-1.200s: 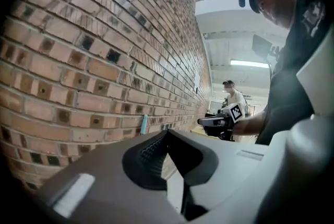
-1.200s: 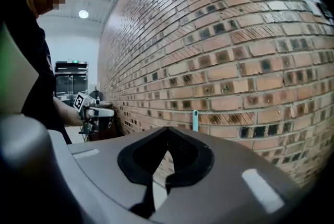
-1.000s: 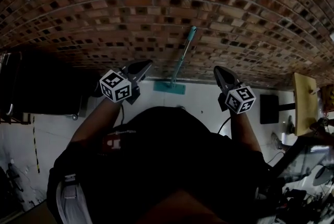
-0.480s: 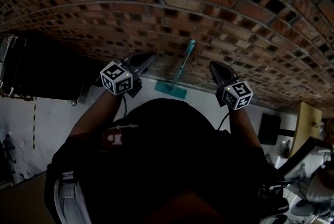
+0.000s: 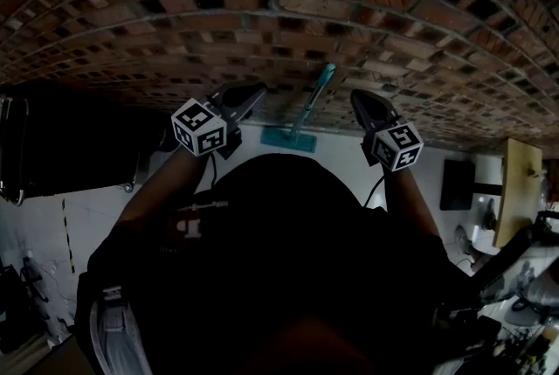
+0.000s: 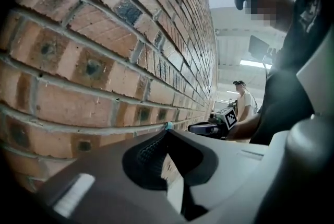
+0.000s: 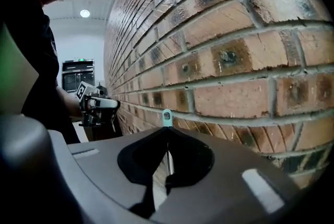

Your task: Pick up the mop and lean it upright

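The mop leans upright against the brick wall. Its thin handle has a teal top end, and the teal head rests on the pale floor. My left gripper is just left of the handle and my right gripper just right of it. Both are near the wall and apart from the mop. Each has its jaws together with nothing between them. In the right gripper view the teal handle end shows just past the shut right gripper. The left gripper sees the teal tip the same way.
A dark cabinet stands by the wall at the left. A dark box and a wooden board are at the right, with clutter below them. Another person stands far along the wall.
Both grippers have drifted closer to the wall and the upper part of the handle, still flanking it. The mop stays leaning where it was.
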